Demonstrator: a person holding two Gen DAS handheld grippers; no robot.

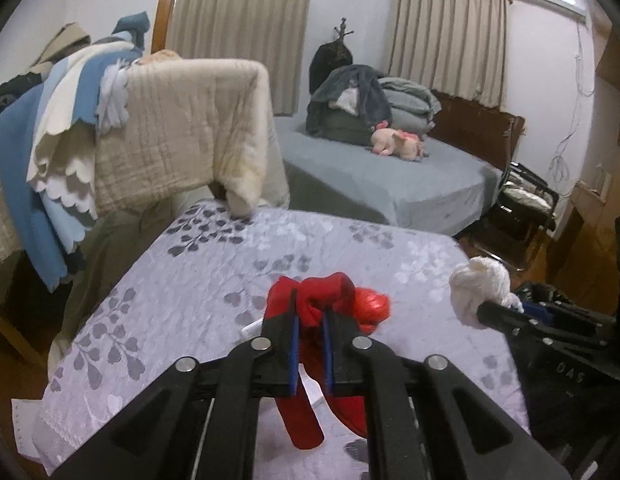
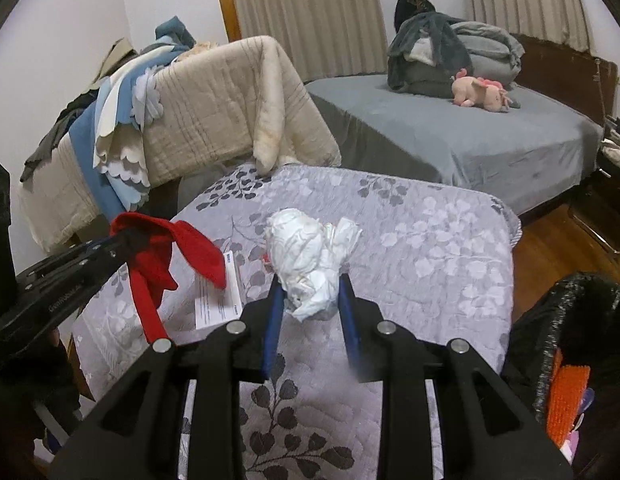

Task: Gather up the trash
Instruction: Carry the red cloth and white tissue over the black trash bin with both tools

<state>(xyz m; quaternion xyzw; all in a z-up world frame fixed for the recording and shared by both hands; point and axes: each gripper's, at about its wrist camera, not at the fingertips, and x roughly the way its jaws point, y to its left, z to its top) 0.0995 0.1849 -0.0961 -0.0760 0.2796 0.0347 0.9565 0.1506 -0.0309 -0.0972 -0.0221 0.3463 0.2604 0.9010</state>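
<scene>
Here, a red cloth (image 1: 310, 308) is being pinched tight between the closed fingers of the left tool (image 1: 311, 320), its loose ends hanging down above the counter (image 1: 197, 280), which is covered by a grey leaf-patterned cloth. A wad of white tissue (image 2: 310, 264) is being gripped by the right tool (image 2: 312, 292), the blue pads pressed against its sides, and it is being held clear of the counter. A printed paper slip (image 2: 217, 300) is lying flat on the counter below the red cloth. A black bin bag (image 2: 558, 320) is standing open just beside the counter's right edge. Behind the counter, blankets (image 1: 181, 120) are draped over a rail, and a pink soft toy (image 1: 396, 142) is lying on a grey bed (image 1: 390, 184).
</scene>
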